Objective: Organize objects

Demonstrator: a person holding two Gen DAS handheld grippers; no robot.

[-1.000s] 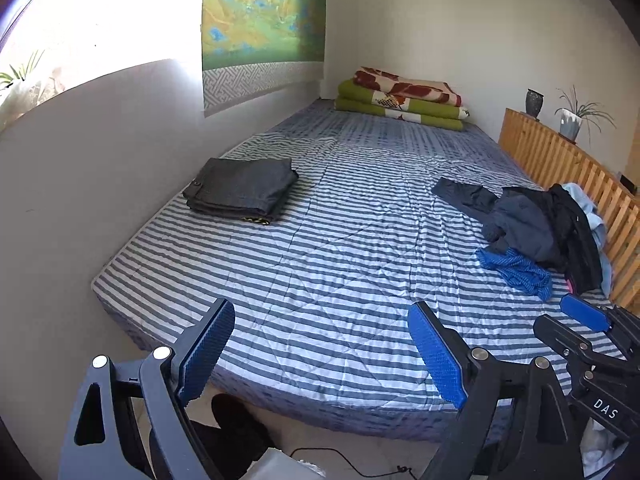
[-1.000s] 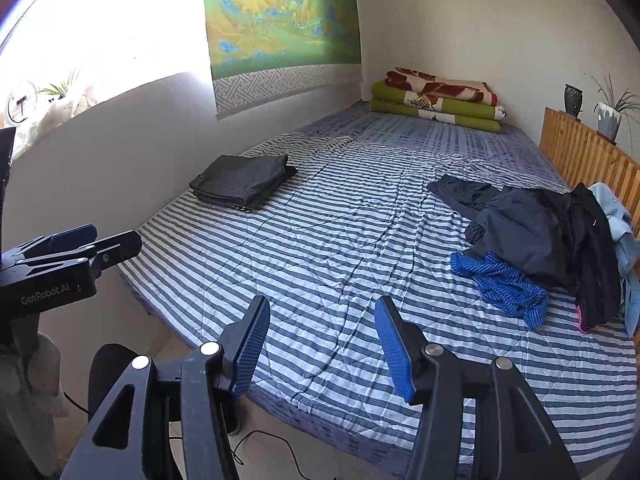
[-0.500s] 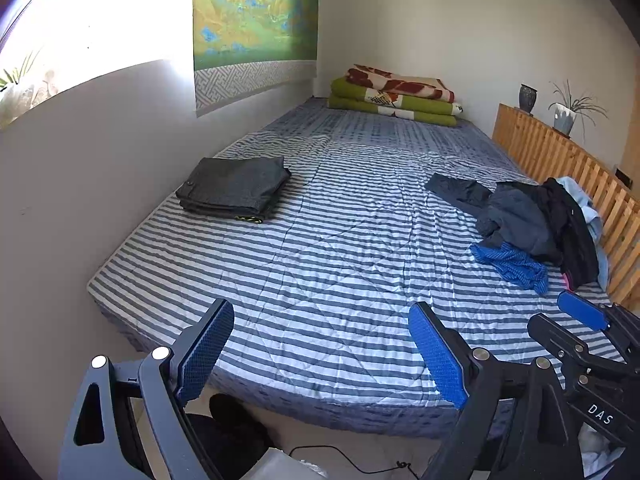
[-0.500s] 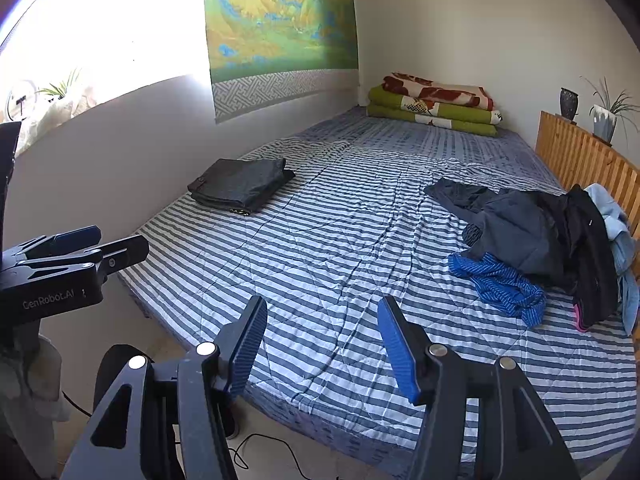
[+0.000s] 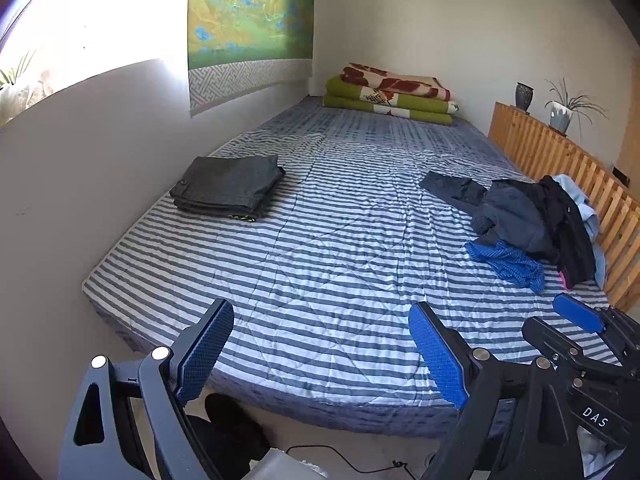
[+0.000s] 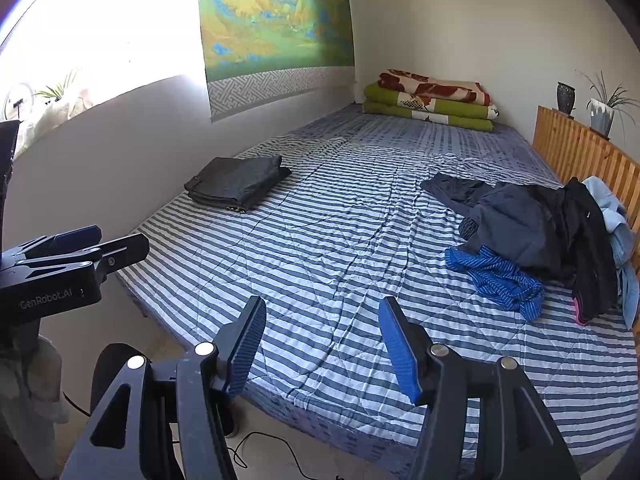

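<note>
**Room and background, both wrist views**

White plaster walls [image 5: 420, 20]. Bright window [image 6: 92, 20] on the left wall, overexposed; small green plants [image 6: 60, 88] on its sill. A landscape scroll painting [image 6: 276, 20], green and yellow with a grey patterned lower border, hangs beside the window near the far corner. Large low bed [image 5: 340, 240] with a blue-and-white striped quilted cover fills most of the room, pushed against the left wall. Wooden slatted rail [image 5: 560, 160] runs along the bed's right side; a dark vase [image 5: 524, 96] and a potted plant [image 5: 562, 108] stand on top of it. Pale floor [image 6: 272, 440] below the near edge, with a thin black cable [image 6: 260, 440] lying on it.
</note>
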